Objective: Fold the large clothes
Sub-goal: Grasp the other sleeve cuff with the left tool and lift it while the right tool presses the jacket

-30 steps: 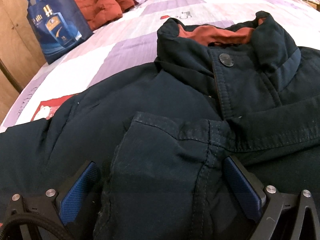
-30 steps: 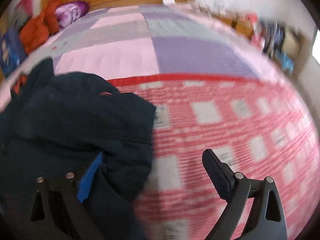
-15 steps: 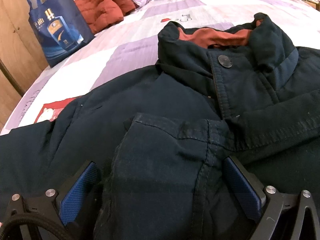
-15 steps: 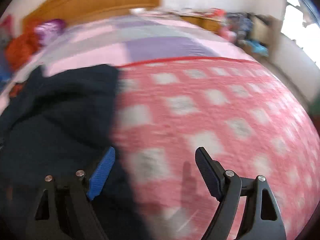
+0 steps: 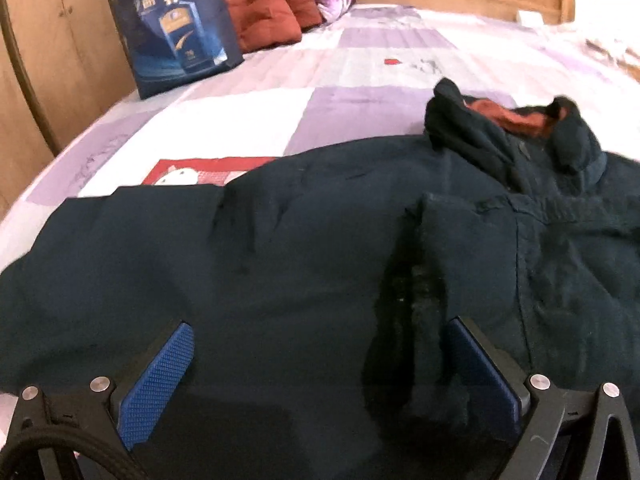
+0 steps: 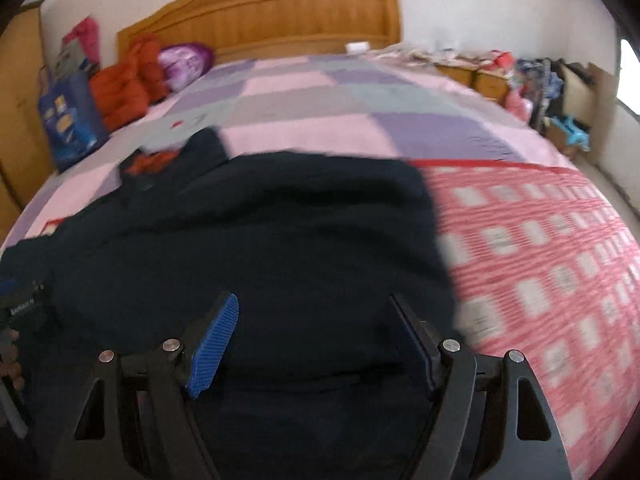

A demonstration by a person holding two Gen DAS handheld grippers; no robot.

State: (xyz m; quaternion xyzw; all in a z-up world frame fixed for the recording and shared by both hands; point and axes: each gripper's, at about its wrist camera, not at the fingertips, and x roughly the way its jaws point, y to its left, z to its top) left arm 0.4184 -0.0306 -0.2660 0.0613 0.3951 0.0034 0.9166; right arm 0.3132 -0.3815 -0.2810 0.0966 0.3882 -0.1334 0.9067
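Observation:
A large dark navy jacket (image 5: 320, 248) with a rust-orange collar lining (image 5: 508, 116) lies spread on the bed; it also shows in the right wrist view (image 6: 280, 240). A folded sleeve cuff (image 5: 432, 264) lies across its front, reaching back between my left fingers. My left gripper (image 5: 316, 360) is open and low over the jacket, the cuff lying next to its right pad (image 5: 480, 372). My right gripper (image 6: 316, 328) is open over the jacket's lower right part, holding nothing.
The bed has a purple, white and pink patchwork cover (image 6: 320, 96) and a red-checked blanket (image 6: 560, 260) at right. A blue gift bag (image 5: 176, 28), orange-red cushions (image 5: 264, 4) and a purple pillow (image 6: 184, 60) sit by the wooden headboard (image 6: 280, 20). Cluttered shelves (image 6: 552, 80) stand right.
My left gripper has pulled back and left, so the collar looks farther away. My right gripper has swung left from over the red blanket to over the jacket.

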